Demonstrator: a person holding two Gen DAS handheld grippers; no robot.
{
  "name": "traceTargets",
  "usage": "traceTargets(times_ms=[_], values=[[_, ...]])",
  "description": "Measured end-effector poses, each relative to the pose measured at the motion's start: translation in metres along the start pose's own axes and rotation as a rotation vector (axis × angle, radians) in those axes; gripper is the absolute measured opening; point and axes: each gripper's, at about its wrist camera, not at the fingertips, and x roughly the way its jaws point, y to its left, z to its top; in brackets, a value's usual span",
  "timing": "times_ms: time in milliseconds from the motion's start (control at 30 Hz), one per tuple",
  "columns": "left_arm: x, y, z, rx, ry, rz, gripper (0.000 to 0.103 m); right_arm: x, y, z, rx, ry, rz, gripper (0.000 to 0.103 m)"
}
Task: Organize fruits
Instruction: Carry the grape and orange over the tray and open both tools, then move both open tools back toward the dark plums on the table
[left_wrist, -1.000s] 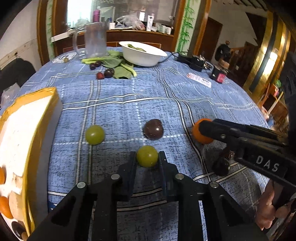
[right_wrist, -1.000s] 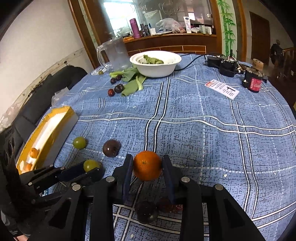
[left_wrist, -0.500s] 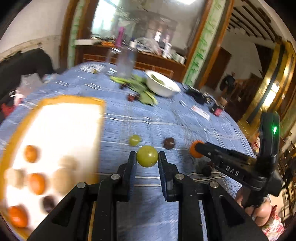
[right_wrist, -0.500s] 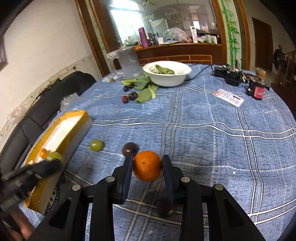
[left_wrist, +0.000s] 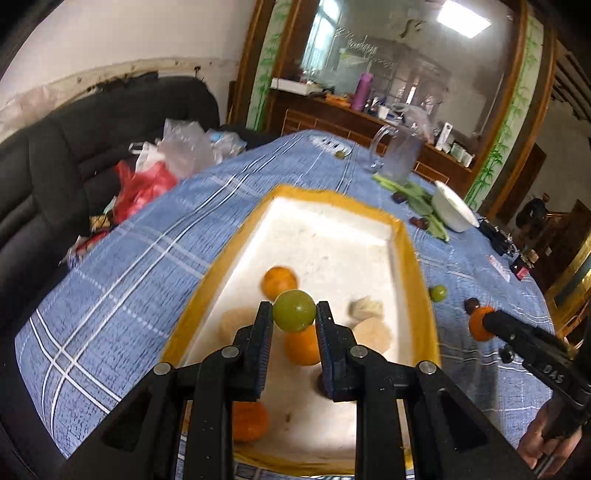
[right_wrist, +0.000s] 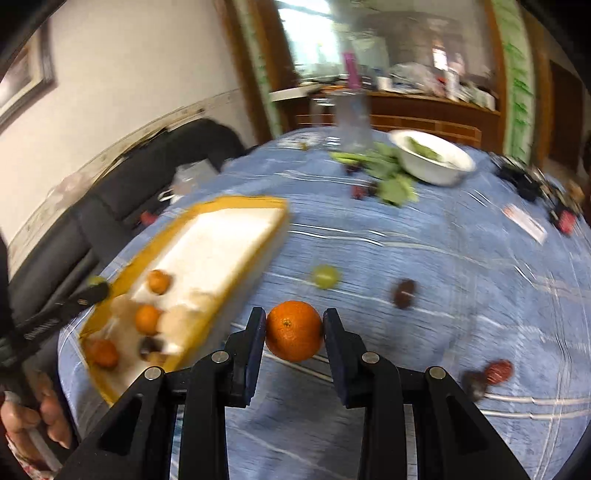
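My left gripper (left_wrist: 294, 320) is shut on a green fruit (left_wrist: 294, 309) and holds it above the white tray with a yellow rim (left_wrist: 413, 258). The tray holds several oranges, pale fruits and a dark one. My right gripper (right_wrist: 294, 334) is shut on an orange (right_wrist: 294, 335) and holds it above the blue tablecloth, right of the tray (right_wrist: 207, 236). It also shows in the left wrist view (left_wrist: 480, 325) with the orange (left_wrist: 477, 328). A green fruit (right_wrist: 325, 276) and a dark fruit (right_wrist: 404, 293) lie on the cloth.
A white bowl (right_wrist: 432, 162), leafy greens (right_wrist: 388, 177) and a clear jug (left_wrist: 400, 157) stand at the table's far side. Dark and red fruits (right_wrist: 496, 371) lie near my right gripper. A black sofa with plastic bags (left_wrist: 159, 162) is left of the table.
My left gripper carried the green fruit up and left, from beside the tray to above it. My right gripper lifted the orange and swung left toward the tray.
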Motion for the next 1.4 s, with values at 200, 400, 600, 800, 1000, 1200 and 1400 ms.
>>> traceTargets(times_ms=[200, 400, 600, 800, 1000, 1200, 1400], values=[[0.007, 0.000, -0.012, 0.035, 0.027, -0.005, 0.022, 0.029, 0.064, 0.018, -0.122, 0.042, 0.037, 0.035], [0.018, 0.004, -0.017, 0.036, 0.052, -0.012, 0.022, 0.077, 0.090, 0.029, -0.133, 0.144, 0.090, 0.035], [0.022, 0.007, -0.014, 0.013, 0.057, -0.039, 0.023, 0.095, 0.101, 0.035, -0.157, 0.165, 0.113, 0.036], [0.017, 0.008, -0.012, -0.011, 0.044, -0.075, 0.059, 0.098, 0.103, 0.038, -0.138, 0.161, 0.130, 0.041], [0.011, 0.011, -0.011, -0.028, 0.043, -0.063, 0.069, 0.088, 0.098, 0.042, -0.109, 0.124, 0.136, 0.056], [0.001, 0.003, -0.012, -0.007, 0.035, -0.044, 0.072, 0.057, 0.084, 0.035, -0.097, 0.073, 0.109, 0.057], [-0.018, -0.028, -0.017, 0.082, -0.013, -0.010, 0.078, 0.023, 0.064, 0.016, -0.093, 0.024, 0.061, 0.062]])
